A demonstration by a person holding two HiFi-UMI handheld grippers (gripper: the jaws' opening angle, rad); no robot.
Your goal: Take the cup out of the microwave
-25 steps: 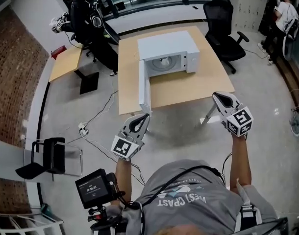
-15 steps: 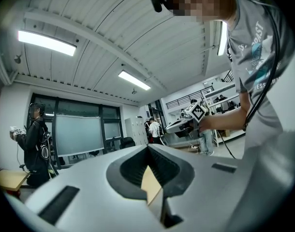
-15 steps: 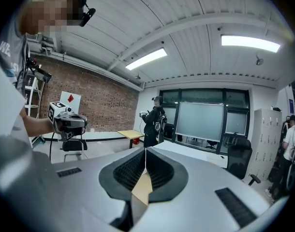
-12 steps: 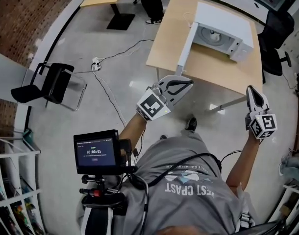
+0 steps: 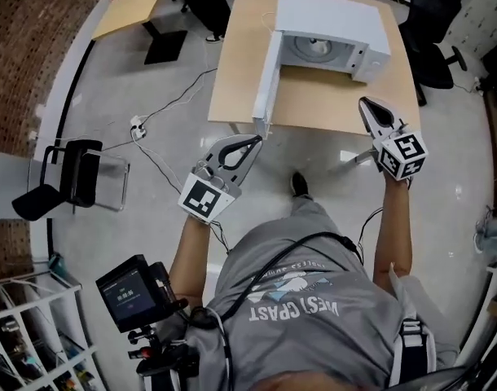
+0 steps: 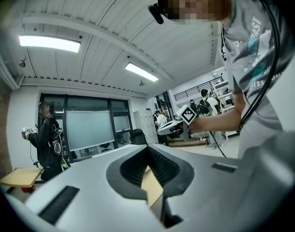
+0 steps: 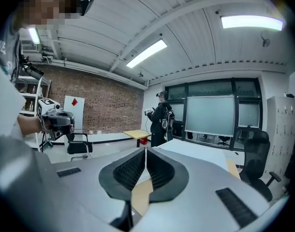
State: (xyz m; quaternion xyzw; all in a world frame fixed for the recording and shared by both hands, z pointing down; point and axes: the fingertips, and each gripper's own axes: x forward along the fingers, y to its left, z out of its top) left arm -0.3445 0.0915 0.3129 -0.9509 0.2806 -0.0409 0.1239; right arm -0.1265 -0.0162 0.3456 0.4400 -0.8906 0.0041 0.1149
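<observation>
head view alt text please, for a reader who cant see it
Seen from above, a person holds a shut, empty left tool and right tool out toward a white microwave on a wooden table, its door open. A small pale item, probably the cup, sits inside.

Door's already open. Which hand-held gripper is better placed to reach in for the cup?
Probably right. The right hand-held gripper points across the table at the open microwave, while the left hand-held gripper sits at the end of the swung-out door, which blocks it.
</observation>
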